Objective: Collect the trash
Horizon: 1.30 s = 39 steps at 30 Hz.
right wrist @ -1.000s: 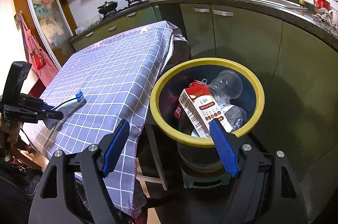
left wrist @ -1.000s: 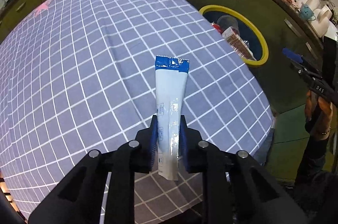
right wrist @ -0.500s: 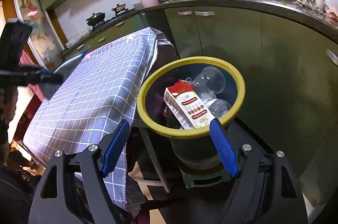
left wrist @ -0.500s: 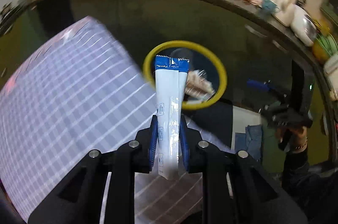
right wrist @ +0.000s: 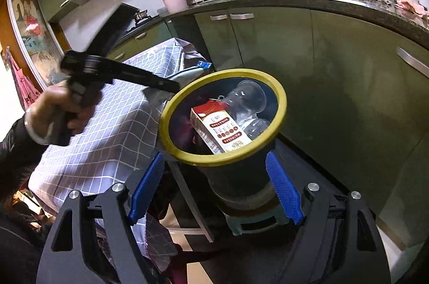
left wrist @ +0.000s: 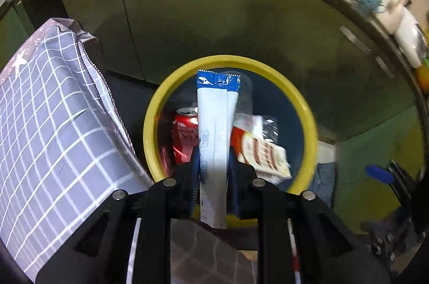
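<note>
Left-wrist view, going L to R: checked tablecloth (left wrist: 53, 128) fills the left side, its hem hanging just beside the bin. Centre frame: yellow-rimmed bin (left wrist: 150, 123), already holding a red can (left wrist: 183, 134), a red-and-white carton (left wrist: 264, 155) and a clear plastic bottle (right wrist: 246, 96) (bottle reads better in the right-wrist view). The left gripper (left wrist: 213, 163) is pinching a long white wrapper (left wrist: 214, 118) w/ a blue end, pads pressed on its lower part. The wrapper's long axis runs straight up the frame, blue end farthest from the claw and lying over the bin's mouth; its bottom end pokes out below the jaws over the near rim.

Key relation: bin opening sits directly ahead of and below the wrapper, so letting go here should prob. drop it in, though the low tail could catch the near rim.

Right-wrist view: left gripper comes in from upper left, tip at the bin's left rim. Right gripper (right wrist: 214, 190) at bottom centre, jaws spread wide, nothing between them, farther from the wrapper than the left.
</note>
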Motion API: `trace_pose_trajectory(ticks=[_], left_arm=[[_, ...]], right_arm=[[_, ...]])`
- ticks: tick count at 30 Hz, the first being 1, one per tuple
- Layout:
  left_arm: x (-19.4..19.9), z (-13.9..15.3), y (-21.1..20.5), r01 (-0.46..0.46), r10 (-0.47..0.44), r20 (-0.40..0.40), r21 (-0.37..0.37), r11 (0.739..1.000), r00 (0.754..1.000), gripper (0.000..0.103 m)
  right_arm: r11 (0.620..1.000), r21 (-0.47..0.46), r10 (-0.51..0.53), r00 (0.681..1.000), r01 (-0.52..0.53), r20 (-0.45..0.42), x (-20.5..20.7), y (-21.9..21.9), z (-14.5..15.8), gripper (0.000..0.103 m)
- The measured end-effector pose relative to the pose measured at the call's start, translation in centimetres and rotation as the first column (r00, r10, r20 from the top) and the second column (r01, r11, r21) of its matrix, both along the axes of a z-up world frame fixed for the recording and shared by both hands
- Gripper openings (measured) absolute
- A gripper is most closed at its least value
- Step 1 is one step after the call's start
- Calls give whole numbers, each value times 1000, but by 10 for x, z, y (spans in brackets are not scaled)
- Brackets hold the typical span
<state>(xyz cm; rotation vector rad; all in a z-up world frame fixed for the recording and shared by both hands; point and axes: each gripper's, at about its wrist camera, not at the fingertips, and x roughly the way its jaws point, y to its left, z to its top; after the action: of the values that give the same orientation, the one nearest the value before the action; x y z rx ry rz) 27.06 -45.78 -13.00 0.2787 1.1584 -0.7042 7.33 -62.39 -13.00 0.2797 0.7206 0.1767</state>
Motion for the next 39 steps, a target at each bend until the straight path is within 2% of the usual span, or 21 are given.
trace_pose_trajectory(ticks=[3,5,7,9,10,11,13,18,20,25,29,31,34,36,39], left_arm=[[13,-11,-8,-22,22,4,23,999,1000,26],[19,-17,-9,-30,31,-15,31,999,999,37],[19,-20,-8,-34,35,-24,38,999,999,39],[13,-17,-5,-26,27,-40,24,999,999,41],[10,-14,0,-28,28,-42,15,1000,999,46],[5,-8,6,-31,31,-40,-1,1000,999,48],[-8,7,22,-39,38,-23,-39,998,999,62],[-54,52,76,-69,79,95,-112,991,992,87],[-73,68,105,-97,116,144,-135,986,983,89],[-113,90,187,-226,266,253,-178,958,930,96],[-134,96,259,-374,425,239,-232,898,873,96],[-147,100,292,-444,501,247,-254,860,829,96],[-169,107,334,-527,589,310,-265,808,746,96],[-186,109,352,-564,612,360,-241,790,704,96],[-206,115,380,-591,634,398,-242,770,663,96]], right_arm=[[1000,5,-11,1000,11,-1,-1,-3,-1,81],[1000,9,-14,1000,14,0,-1,-4,-1,81],[1000,13,-16,1000,16,4,-1,-3,0,81],[1000,17,-13,1000,13,8,-2,-2,1,81],[1000,16,-11,1000,11,11,-2,-1,3,81],[1000,15,-10,1000,9,14,-3,0,4,81],[1000,12,-4,1000,4,20,-6,3,7,81],[1000,-6,11,999,-11,37,-10,16,17,82],[1000,-13,24,999,-23,48,-12,24,21,83],[998,-50,50,996,-47,72,-18,51,33,86],[994,-93,60,995,-52,83,-21,75,42,89],[992,-119,58,994,-47,95,-22,88,48,94],[988,-151,54,990,-35,128,-22,103,58,98],[988,-154,53,987,-30,153,-23,112,68,98],[984,-176,32,980,4,198,-28,127,86,98]])
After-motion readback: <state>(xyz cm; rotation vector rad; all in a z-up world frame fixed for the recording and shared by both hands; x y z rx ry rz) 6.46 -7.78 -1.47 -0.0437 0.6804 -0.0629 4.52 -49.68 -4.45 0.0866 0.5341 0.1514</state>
